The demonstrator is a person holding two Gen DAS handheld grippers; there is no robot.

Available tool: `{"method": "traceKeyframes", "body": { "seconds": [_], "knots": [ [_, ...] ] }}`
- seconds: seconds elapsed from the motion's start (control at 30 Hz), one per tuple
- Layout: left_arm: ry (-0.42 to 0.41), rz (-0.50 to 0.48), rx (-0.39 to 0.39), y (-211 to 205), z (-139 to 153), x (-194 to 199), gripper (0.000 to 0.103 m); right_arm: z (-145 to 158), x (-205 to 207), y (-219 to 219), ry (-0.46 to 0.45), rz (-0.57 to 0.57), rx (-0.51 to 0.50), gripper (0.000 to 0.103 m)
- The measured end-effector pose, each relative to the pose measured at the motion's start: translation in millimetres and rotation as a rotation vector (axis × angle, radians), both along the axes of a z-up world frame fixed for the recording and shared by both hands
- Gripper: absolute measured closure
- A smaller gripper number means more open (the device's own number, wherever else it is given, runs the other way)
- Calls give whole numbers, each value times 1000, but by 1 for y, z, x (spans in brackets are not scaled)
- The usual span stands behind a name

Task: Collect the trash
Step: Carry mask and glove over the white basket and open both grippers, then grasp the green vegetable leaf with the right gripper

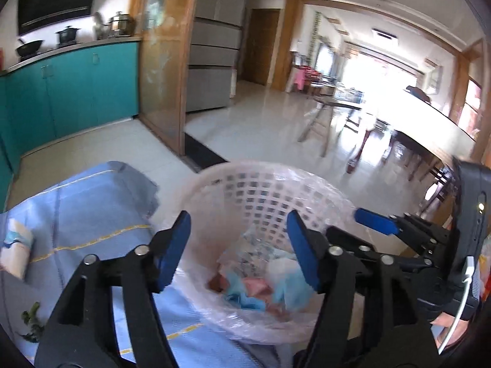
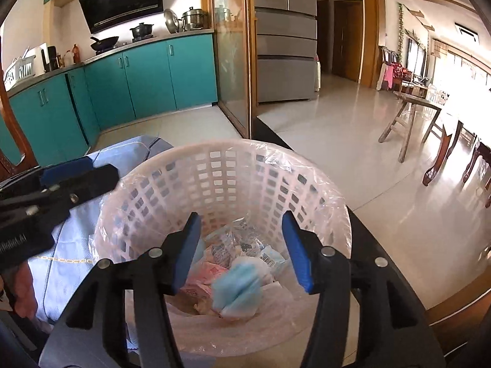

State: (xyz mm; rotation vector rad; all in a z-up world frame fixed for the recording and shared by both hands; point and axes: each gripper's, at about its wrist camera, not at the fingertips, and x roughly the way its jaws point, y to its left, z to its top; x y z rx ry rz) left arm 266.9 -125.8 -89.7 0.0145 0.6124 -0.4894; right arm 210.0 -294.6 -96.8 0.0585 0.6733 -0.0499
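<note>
Both grippers tip downward over the bin (image 2: 227,184), a pale pink lattice basket lined with a clear bag (image 2: 276,156). The left gripper (image 1: 237,245) hangs over the bin's near rim, its blue pads spread apart with nothing between them. The right gripper (image 2: 242,248) hangs likewise, released and empty, with the bin's hollow showing through the gap. In the left wrist view the right gripper sits at 3 o'clock; in the right wrist view the left one sits at 9 o'clock, beside the bin's rim.

The bin stands on a blue cloth (image 1: 92,214) with yellow stitched lines. Beyond, at 12 o'clock, lies a pale tiled floor (image 2: 353,141), with teal cabinets (image 2: 147,79) at 10 o'clock, a steel fridge (image 2: 285,36) past a glass door, and a wooden table (image 1: 429,128) at 2 o'clock.

The trash (image 2: 236,288) lies at the bin's bottom: a blue crumpled piece, pink wrappers and printed packets. A wrapped wad (image 1: 17,248) lies on the cloth at 9 o'clock, and a green leaf scrap (image 1: 30,322) at 8 o'clock.
</note>
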Motion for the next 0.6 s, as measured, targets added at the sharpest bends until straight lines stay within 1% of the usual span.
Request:
{"method": "traceKeyframes", "body": {
  "seconds": [0.03, 0.13, 0.17, 0.23, 0.27, 0.3, 0.33, 0.37, 0.43, 0.47, 0.5, 0.53, 0.6],
  "knots": [
    [-2, 29, 8, 6, 2, 1, 35, 1, -1, 0, -1, 2, 6, 48],
    [-8, 194, 38, 49, 13, 11, 34, 7, -2, 8, -31, 41, 29, 48],
    [-14, 236, 50, 64, 17, 14, 34, 11, -3, 16, -52, 77, 34, 48],
    [-32, 354, 81, 106, 29, 16, 30, 17, -3, 39, -83, 171, 49, 48],
    [-37, 398, 85, 124, 33, 16, 29, 20, 0, 56, -85, 242, 64, 48],
    [-38, 441, 84, 144, 38, 16, 27, 22, 4, 79, -71, 337, 84, 48],
    [-37, 467, 82, 159, 42, 16, 23, 21, 9, 106, -50, 441, 97, 48],
    [-36, 503, 79, 180, 45, 15, 21, 20, 12, 128, -33, 514, 102, 48],
    [-33, 546, 79, 207, 48, 18, 20, 10, 22, 186, 29, 693, 117, 48],
    [-25, 562, 77, 222, 47, 19, 20, 4, 26, 205, 58, 744, 119, 48],
    [-21, 570, 70, 232, 45, 21, 19, -9, 34, 235, 109, 805, 111, 48],
    [-15, 572, 60, 241, 41, 22, 19, -20, 41, 256, 148, 834, 100, 48],
    [40, 583, 64, 260, 27, 33, 19, -38, 52, 285, 203, 880, 120, 49]
  ]
}}
